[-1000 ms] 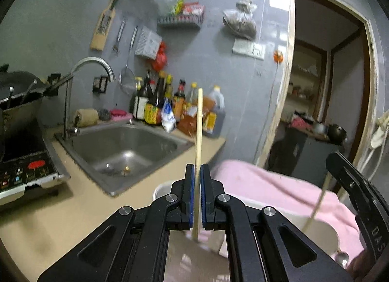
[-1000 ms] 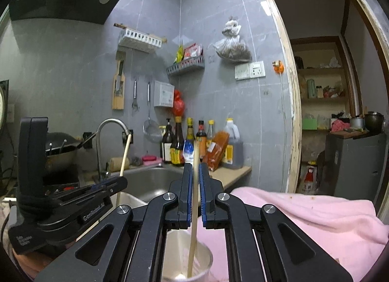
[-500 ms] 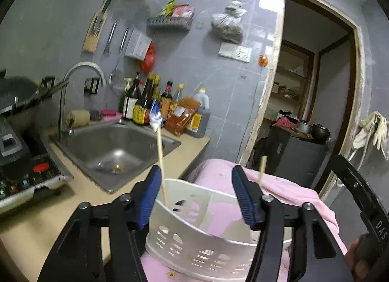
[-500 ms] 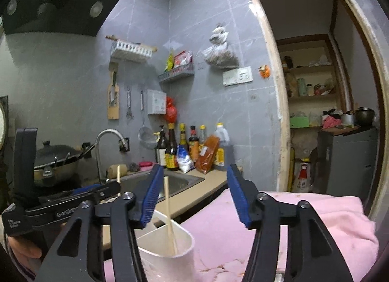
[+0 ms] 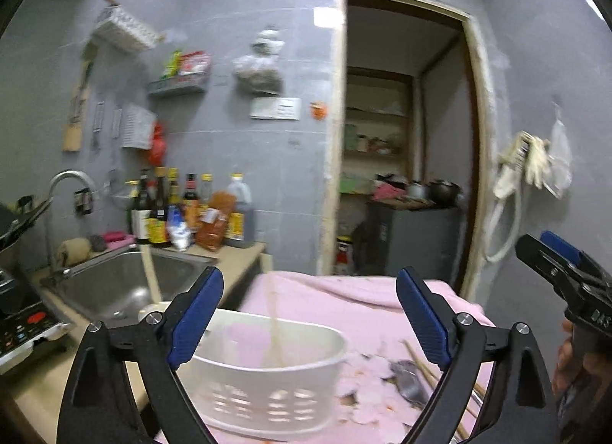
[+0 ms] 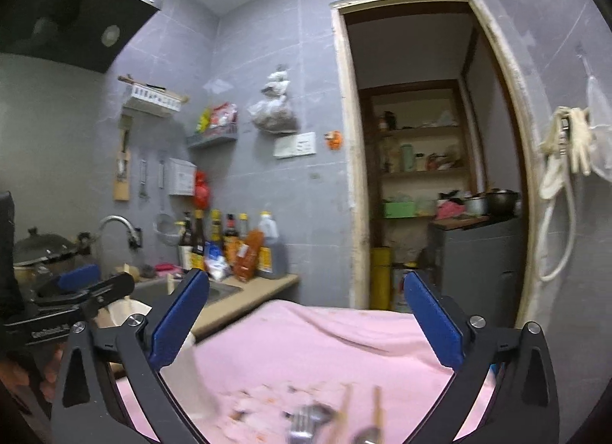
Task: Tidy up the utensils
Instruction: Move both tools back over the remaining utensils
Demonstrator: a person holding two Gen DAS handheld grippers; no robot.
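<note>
Both released chopsticks now stand in basket below left gripper.

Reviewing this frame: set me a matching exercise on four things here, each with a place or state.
Things:
1 white basket
2 chopstick
3 sauce bottles
4 left gripper

Places or states:
A on the counter beside the sink
B on the pink cloth
C jaws wide apart, nothing between them
D standing inside the basket

Pairs: 1-B, 2-D, 3-A, 4-C

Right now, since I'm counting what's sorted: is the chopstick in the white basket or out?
In. The chopstick stands leaning inside the white basket, free of the open left gripper.
</note>
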